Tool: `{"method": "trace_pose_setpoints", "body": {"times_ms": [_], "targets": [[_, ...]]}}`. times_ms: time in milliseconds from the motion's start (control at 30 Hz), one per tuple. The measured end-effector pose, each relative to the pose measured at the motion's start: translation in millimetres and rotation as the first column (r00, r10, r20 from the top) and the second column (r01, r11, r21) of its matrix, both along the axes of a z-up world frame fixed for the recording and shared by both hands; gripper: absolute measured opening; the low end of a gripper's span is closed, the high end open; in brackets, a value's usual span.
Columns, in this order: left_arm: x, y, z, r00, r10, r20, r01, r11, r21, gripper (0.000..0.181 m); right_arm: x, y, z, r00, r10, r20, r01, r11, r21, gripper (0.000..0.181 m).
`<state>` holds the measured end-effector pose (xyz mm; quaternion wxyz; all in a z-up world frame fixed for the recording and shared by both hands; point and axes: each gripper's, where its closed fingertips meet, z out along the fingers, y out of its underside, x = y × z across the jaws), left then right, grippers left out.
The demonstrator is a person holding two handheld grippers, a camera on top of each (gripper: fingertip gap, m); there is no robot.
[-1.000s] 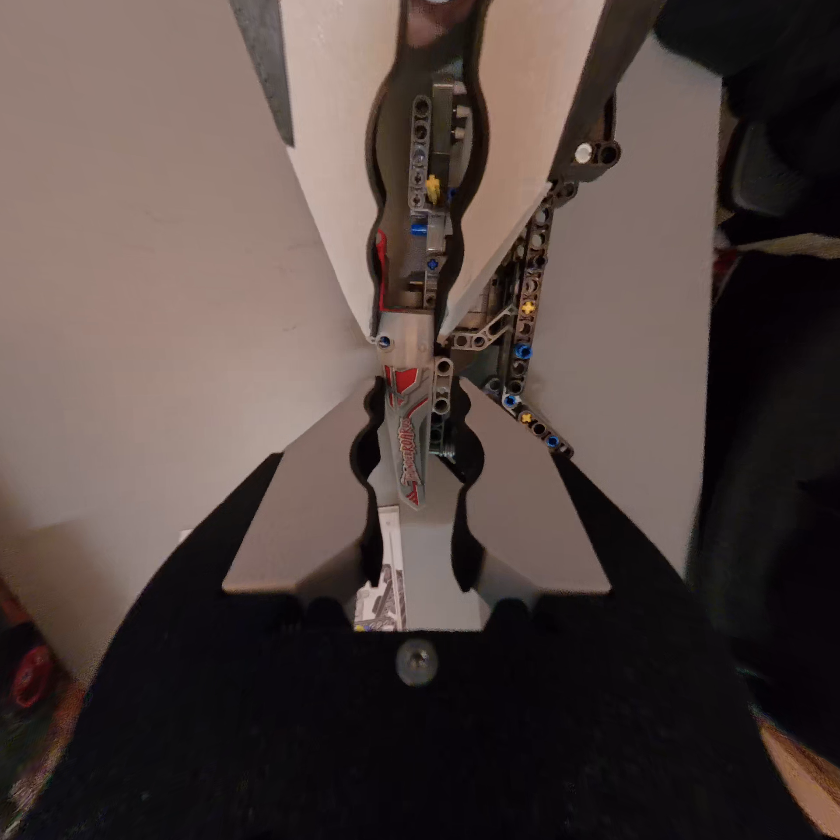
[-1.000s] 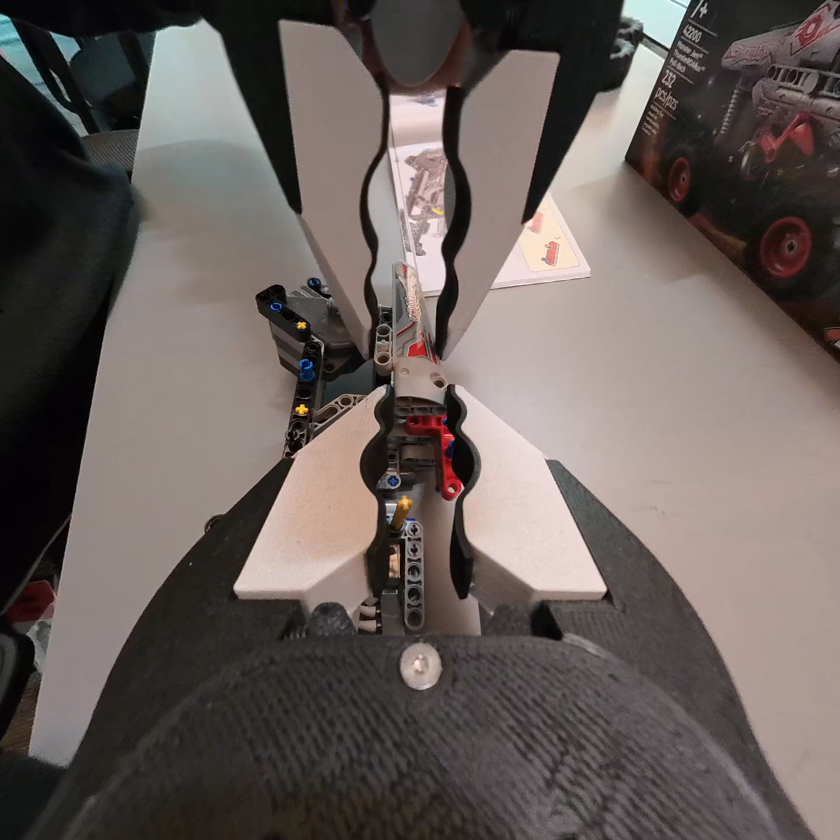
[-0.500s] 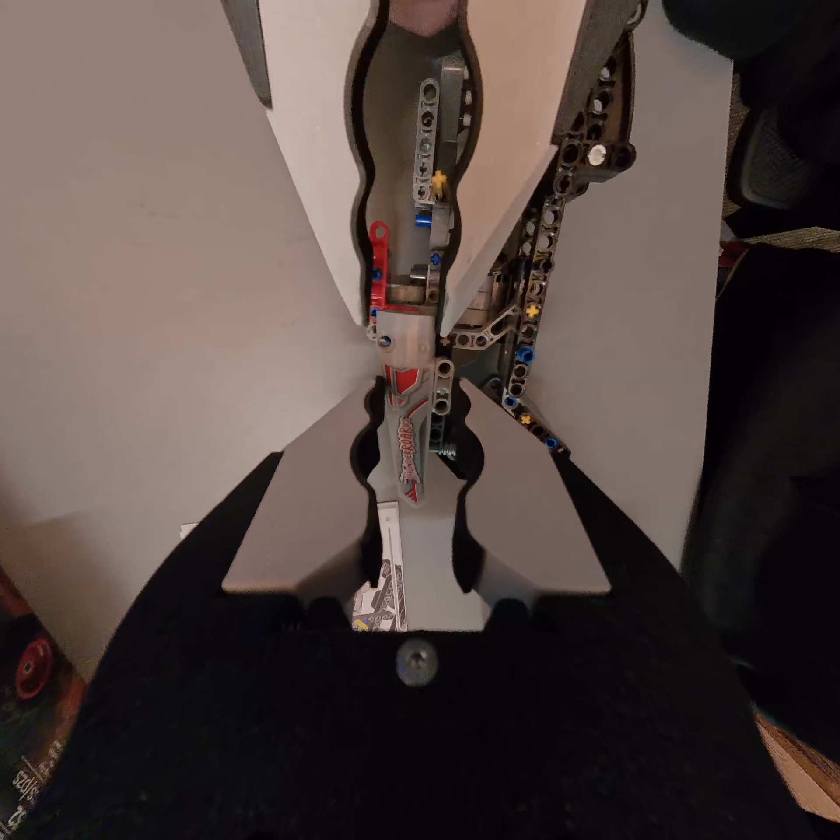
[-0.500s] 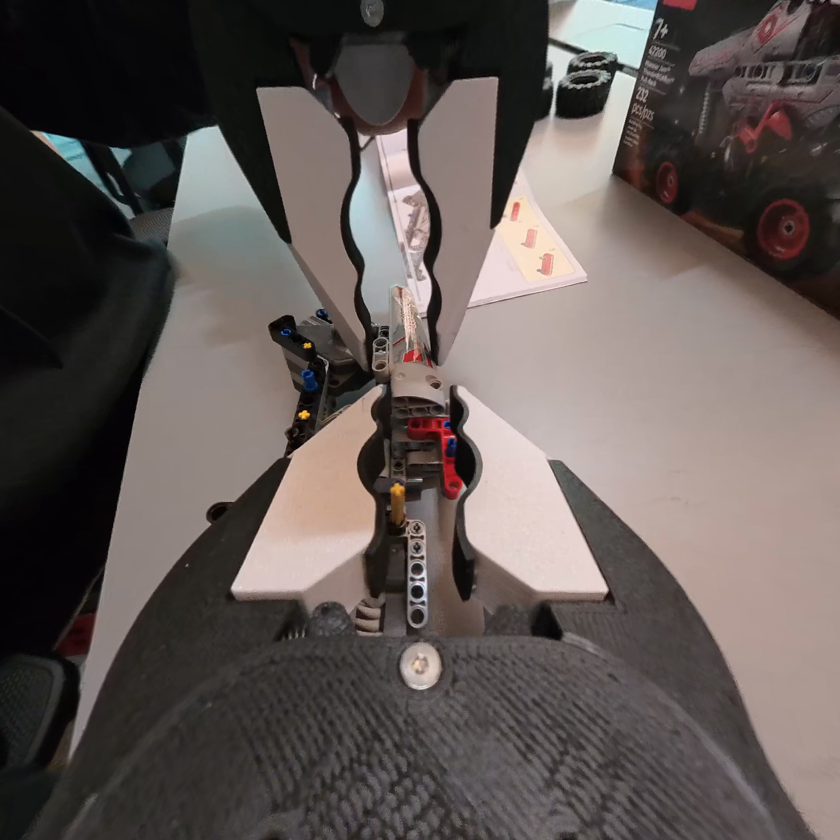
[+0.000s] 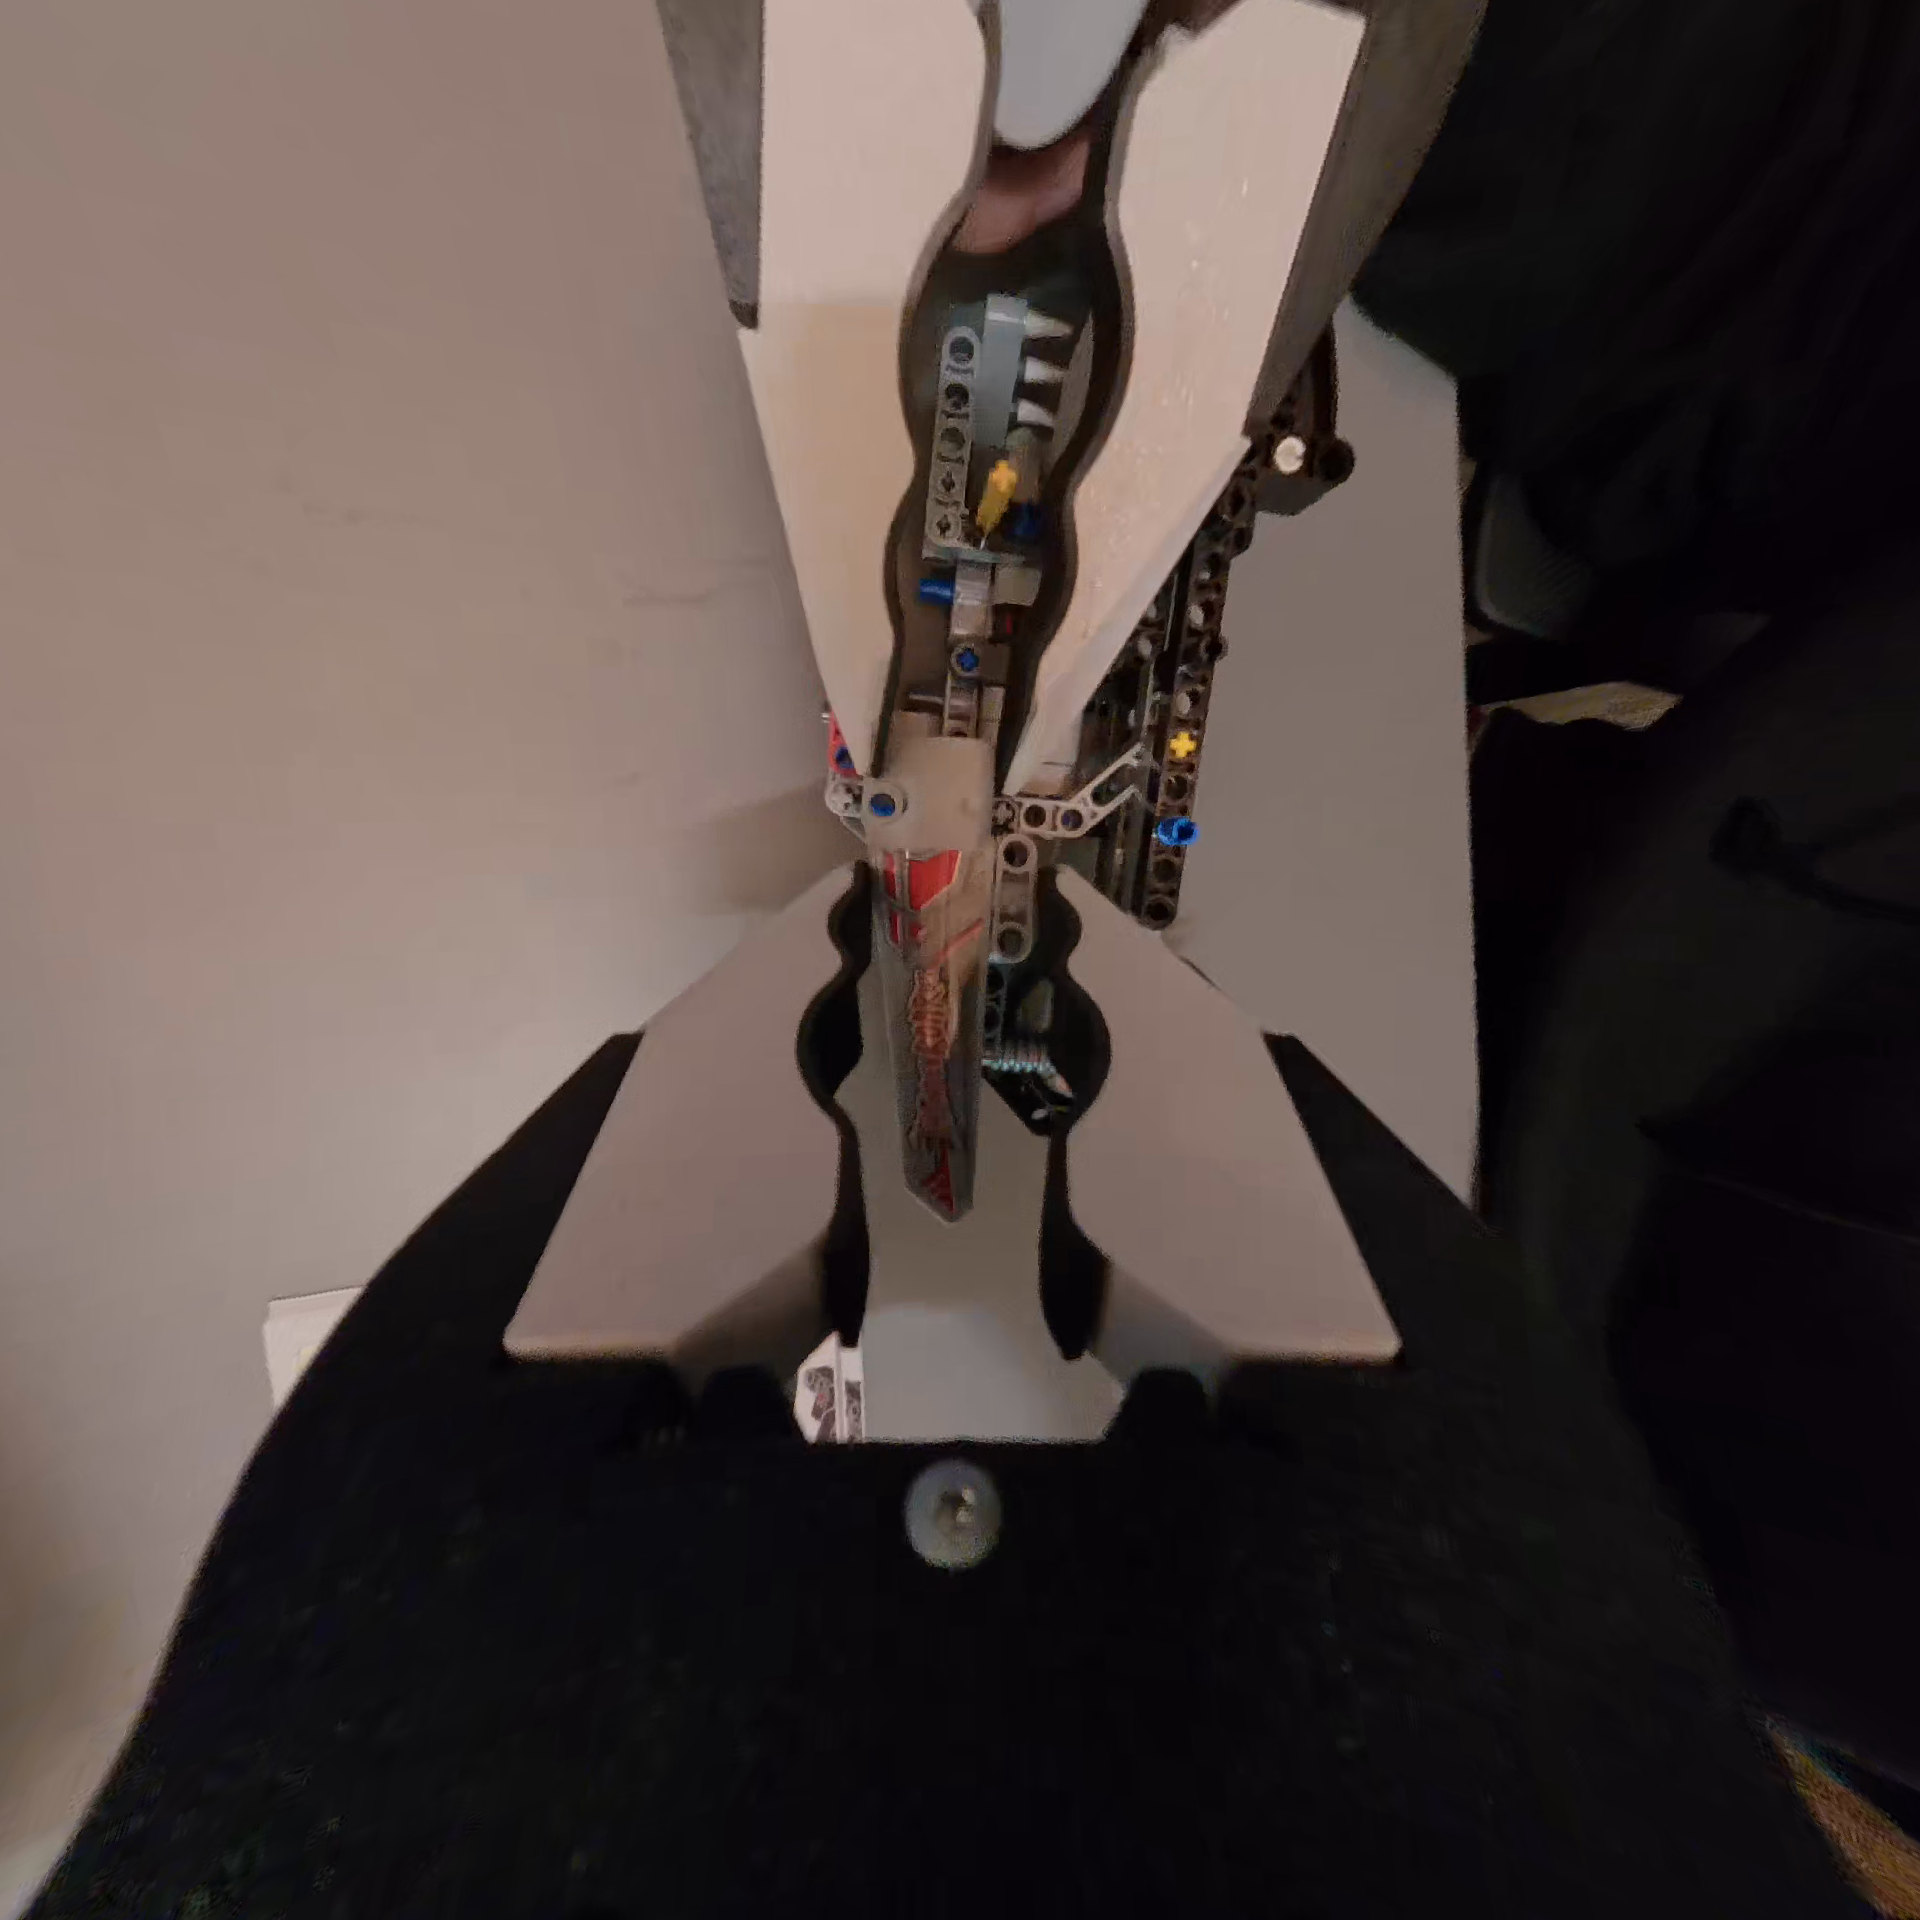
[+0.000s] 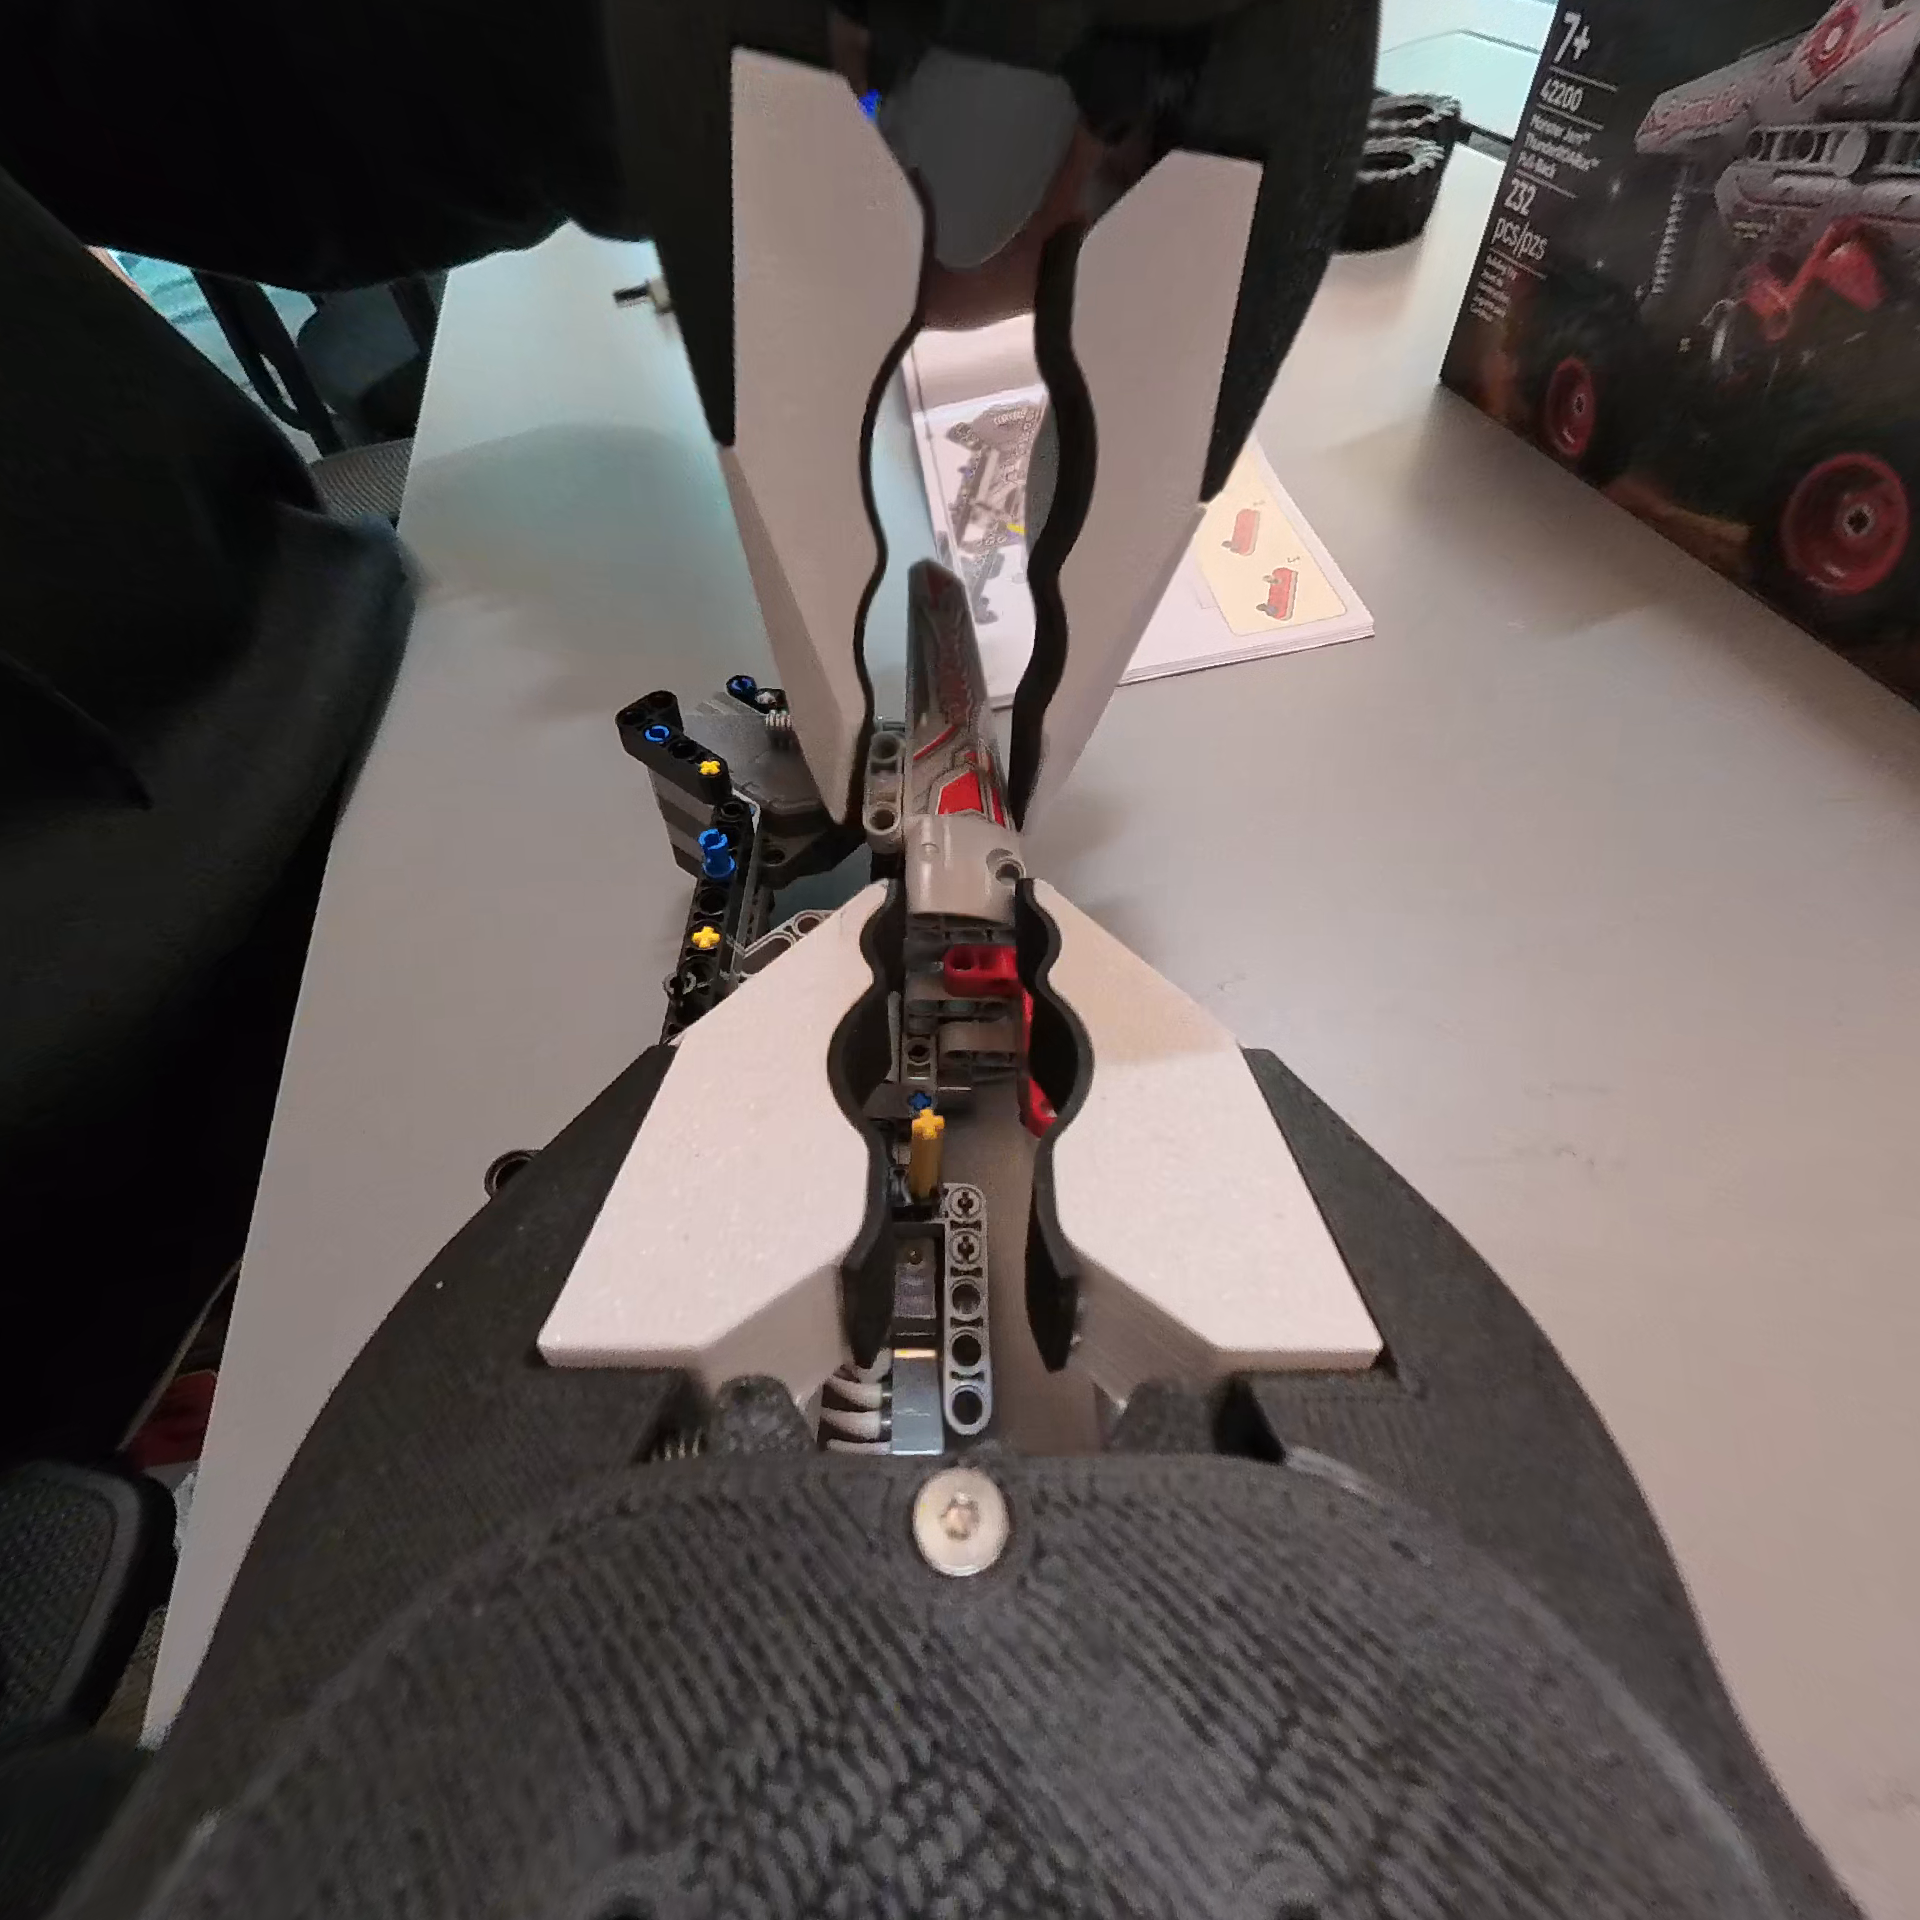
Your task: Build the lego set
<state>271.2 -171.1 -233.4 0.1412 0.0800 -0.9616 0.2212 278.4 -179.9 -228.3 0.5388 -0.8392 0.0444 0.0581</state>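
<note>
A part-built lego truck frame is held between both grippers above the white table (image 6: 1455, 935). My left gripper (image 5: 956, 894) is shut on its grey panel with red markings (image 5: 935, 1039) and a short grey beam. My right gripper (image 6: 951, 899) is shut on the other end, where a red piece (image 6: 977, 966), a yellow axle (image 6: 925, 1153) and a grey holed beam (image 6: 966, 1299) sit between its fingers. The two grippers face each other tip to tip. The black beam side of the frame (image 6: 712, 862) with blue and yellow pins hangs out to one side (image 5: 1184, 727).
An open instruction booklet (image 6: 1247, 582) lies on the table behind the left gripper. The dark set box (image 6: 1714, 312) stands at the right edge, with black tyres (image 6: 1392, 177) beyond it. A person's dark clothing fills the left of the right wrist view. Only a small space, under 4 cm, lies between the two pairs of fingers.
The held frame has tilted a little between the grippers. In the left wrist view the red piece has slipped behind the right gripper's finger. Both grips have stayed shut.
</note>
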Motion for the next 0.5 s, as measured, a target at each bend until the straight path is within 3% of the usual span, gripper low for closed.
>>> {"method": "trace_pose_setpoints", "body": {"times_ms": [200,500], "targets": [[3.2,-0.7,15.5,0.996,0.031,-0.084,-0.035,0.999,-0.041,0.03,0.3,-0.4,-0.7,1.0,0.0,0.005,0.0,1.0,0.0,0.019],[0.0,6.2,0.1,1.0,-0.007,-0.021,0.008,1.0,0.028,0.026,0.5,0.1,0.5,1.0,0.0,0.016,-0.001,1.0,0.008,0.019]]}}
